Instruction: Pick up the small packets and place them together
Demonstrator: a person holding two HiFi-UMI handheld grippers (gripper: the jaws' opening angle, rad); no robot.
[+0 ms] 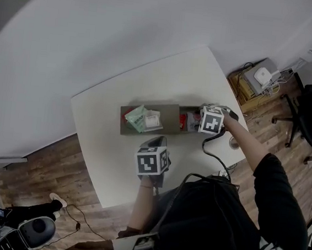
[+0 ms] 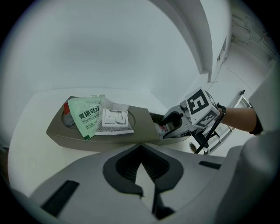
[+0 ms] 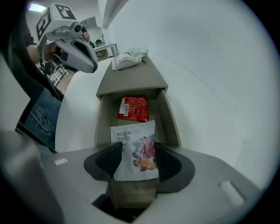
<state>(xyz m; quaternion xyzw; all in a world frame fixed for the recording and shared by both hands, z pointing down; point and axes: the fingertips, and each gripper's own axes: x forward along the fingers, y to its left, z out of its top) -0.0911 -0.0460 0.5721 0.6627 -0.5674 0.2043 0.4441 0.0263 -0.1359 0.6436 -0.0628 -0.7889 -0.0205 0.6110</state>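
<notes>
Right tongs (image 3: 136,160) point steeply down into the tray (image 3: 131,81), spread wide, with the floral packet (image 3: 136,146) between them.
In the head view a black-sleeved arm reaches from lower right to the tray's right end on the white bench (image 1: 101,143), and its marker cube covers what lies there. The packet's lower edge is hidden behind the tongs. A red packet (image 3: 133,108) lies just above. Left tongs (image 2: 140,164), pressed together and empty, hover below the tray. A green packet (image 2: 87,116) and a white packet (image 2: 114,119) overlap at its left end.
</notes>
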